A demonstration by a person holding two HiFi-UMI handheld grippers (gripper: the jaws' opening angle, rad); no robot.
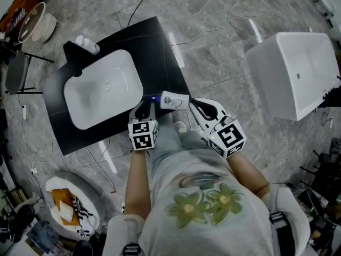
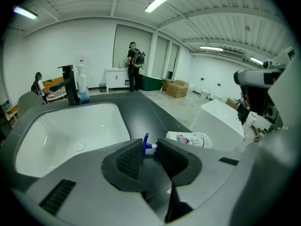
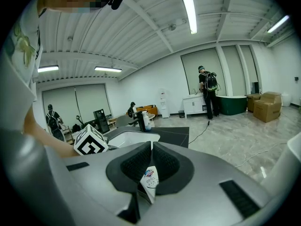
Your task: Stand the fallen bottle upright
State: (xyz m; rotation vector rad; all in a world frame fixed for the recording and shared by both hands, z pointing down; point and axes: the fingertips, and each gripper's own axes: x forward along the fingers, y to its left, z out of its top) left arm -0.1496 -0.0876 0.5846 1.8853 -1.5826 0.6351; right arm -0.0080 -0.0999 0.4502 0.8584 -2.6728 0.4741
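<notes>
Entry, bottle (image 1: 175, 100): white with a printed label, lying on its side at the near edge of the black counter (image 1: 160, 41), between your two grippers. Its blue cap (image 2: 146, 146) points toward your left.

Entry, left gripper (image 1: 143, 111): your head view shows it from above at the cap end and no more. Its own view shows the pads spread, with the blue cap in the gap between them and neither pad pressing it. The bottle's body lies just off to the right.

Entry, right gripper (image 1: 196, 106): it sits at the bottle's base end. Only its own view shows the grip, with the ribbed pads pinching the labelled body.

Entry, basin (image 1: 101, 89): white, sunk in the counter, to the left of the bottle.

Entry, pump dispenser (image 2: 82, 84) and black tap (image 2: 70, 84): both upright at the basin's far rim. You see them plainly in the left gripper view.

Entry, tub (image 1: 298, 73): white, on the floor, well apart to the right.

Entry, marker cube (image 3: 91, 143): part of your left gripper, seen side-on in the right gripper view.

Entry, standing person (image 2: 134, 62) and cardboard boxes (image 2: 178, 87): far across the room, seen only in the gripper views.
</notes>
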